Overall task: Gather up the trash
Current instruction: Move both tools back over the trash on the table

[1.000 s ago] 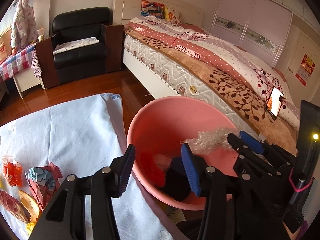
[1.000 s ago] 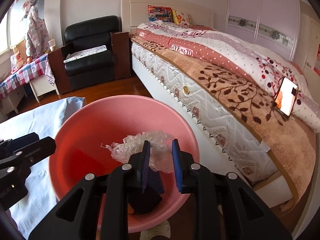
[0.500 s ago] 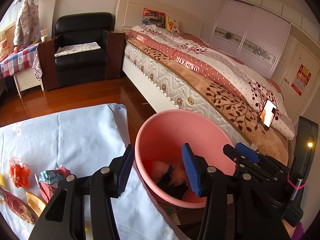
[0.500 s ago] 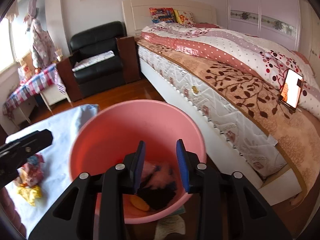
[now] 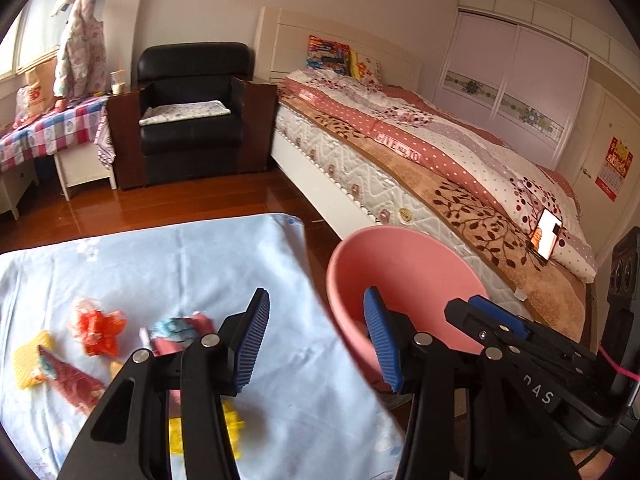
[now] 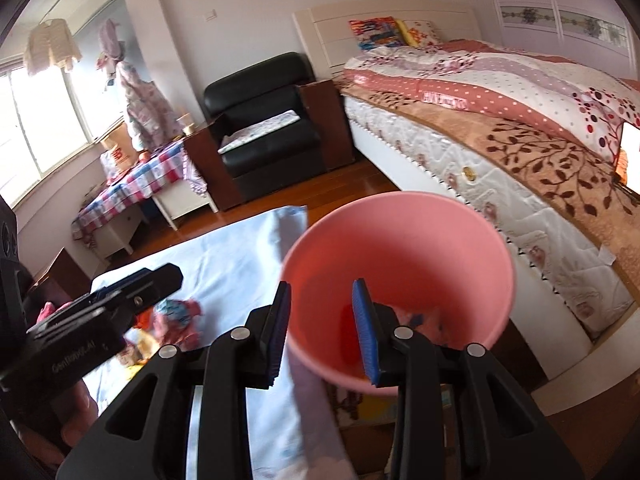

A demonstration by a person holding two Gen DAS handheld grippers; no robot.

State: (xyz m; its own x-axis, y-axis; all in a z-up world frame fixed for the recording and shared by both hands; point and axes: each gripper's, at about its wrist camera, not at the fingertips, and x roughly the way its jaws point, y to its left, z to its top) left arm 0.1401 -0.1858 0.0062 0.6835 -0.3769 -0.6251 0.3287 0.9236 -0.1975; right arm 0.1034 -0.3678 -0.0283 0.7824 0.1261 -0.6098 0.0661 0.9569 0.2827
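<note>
Both tongs stand wide and hold nothing. My left gripper hangs over the cloth's edge nearest the bin; my right gripper straddles the bin's near rim, left finger outside, right finger over the inside.

Trash: some already in the bin bottom, red and pink bits, blurred. The remainder lies on the cloth: orange wrapper, yellow piece, red wrapper, blue-and-pink wrapper, and another yellow scrap partly hidden under my left gripper.

Risks as I judge them:
- Wrappers lie close together, some touching. A wide grab may take two, or nudge one off the cloth.
- Thin film on soft cloth: fingers could pinch the cloth too and drag everything.
- Right gripper sits close to the rim; a sideways swing could tip the bin.
- The two grippers are near each other; reaching left risks a clash.
</note>
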